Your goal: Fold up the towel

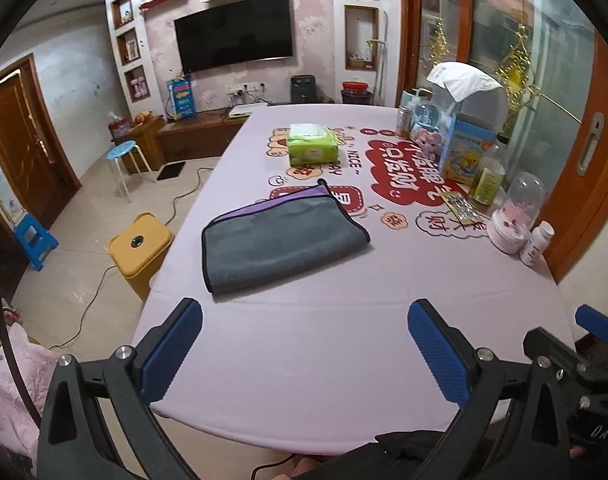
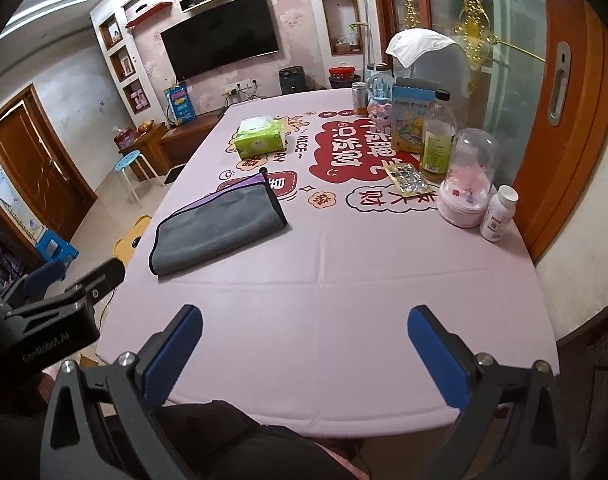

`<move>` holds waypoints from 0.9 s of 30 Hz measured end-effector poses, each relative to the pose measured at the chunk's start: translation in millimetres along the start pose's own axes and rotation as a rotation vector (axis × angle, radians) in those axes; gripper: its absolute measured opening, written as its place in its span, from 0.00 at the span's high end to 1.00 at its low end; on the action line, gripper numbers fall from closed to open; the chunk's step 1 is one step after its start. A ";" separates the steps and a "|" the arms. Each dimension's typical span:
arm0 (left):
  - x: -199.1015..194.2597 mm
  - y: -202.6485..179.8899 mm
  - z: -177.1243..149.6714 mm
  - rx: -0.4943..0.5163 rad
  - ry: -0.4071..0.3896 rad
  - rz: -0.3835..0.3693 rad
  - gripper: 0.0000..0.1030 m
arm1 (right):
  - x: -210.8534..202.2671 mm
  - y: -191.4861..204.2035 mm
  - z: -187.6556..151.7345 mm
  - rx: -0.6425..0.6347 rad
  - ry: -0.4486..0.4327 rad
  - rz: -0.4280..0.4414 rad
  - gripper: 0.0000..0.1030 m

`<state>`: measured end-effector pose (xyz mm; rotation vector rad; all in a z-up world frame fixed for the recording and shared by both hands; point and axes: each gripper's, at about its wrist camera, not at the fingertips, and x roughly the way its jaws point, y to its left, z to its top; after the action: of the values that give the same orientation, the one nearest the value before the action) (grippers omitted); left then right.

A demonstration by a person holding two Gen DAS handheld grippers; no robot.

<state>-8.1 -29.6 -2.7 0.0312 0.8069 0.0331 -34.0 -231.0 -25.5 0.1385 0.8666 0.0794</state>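
One towel: grey towel (image 1: 280, 236) with dark piping, a purple layer showing along its far edge; lies flat on the table (image 1: 323, 340), toward the left edge, about midway between near and far edge.
Fold state: judged already doubled over at least once, since two layers show at the far edge and the near-right corner is rounded like a fold.
Handling, judged: soft, limp, light; plush pile looks grippy, not slippery; nothing fragile. Will drape and sag when lifted, so the corners need to be carried together.
Where to take hold, judged: the two corners of one short side, one per tool, pinching both layers at the piped hem; the right-hand corners lie nearer open table and look easiest to reach.
Two tools: left tool (image 1: 304, 344) spread wide, holding nothing, over the near edge; right tool (image 2: 304, 348) likewise spread and empty, over the near edge, well apart from the towel (image 2: 220, 228).
Tissue packs: one, green (image 1: 312, 145), toward the far edge.
Right-edge clutter: one glass dome ornament (image 2: 467, 180), one small white pill bottle (image 2: 499, 212), one tall bottle of yellowish liquid (image 2: 437, 136), one foil blister card (image 2: 409, 178), one blue carton (image 2: 413, 120); items behind these too crowded to count.
Clearance: towel well apart from all of it.
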 end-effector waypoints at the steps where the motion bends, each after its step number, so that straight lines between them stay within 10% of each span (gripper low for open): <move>1: -0.4 0.3 0.5 -0.006 -0.005 0.008 0.01 | 0.9 1.1 0.1 -0.006 0.001 0.000 0.00; 27: 1.2 -4.3 2.6 0.002 -0.004 0.016 0.01 | 6.7 3.0 -1.3 -0.027 0.024 -0.003 0.00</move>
<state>-5.3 -33.9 -2.0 0.0392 0.8027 0.0472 -30.7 -227.1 -30.9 0.1107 0.8888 0.0903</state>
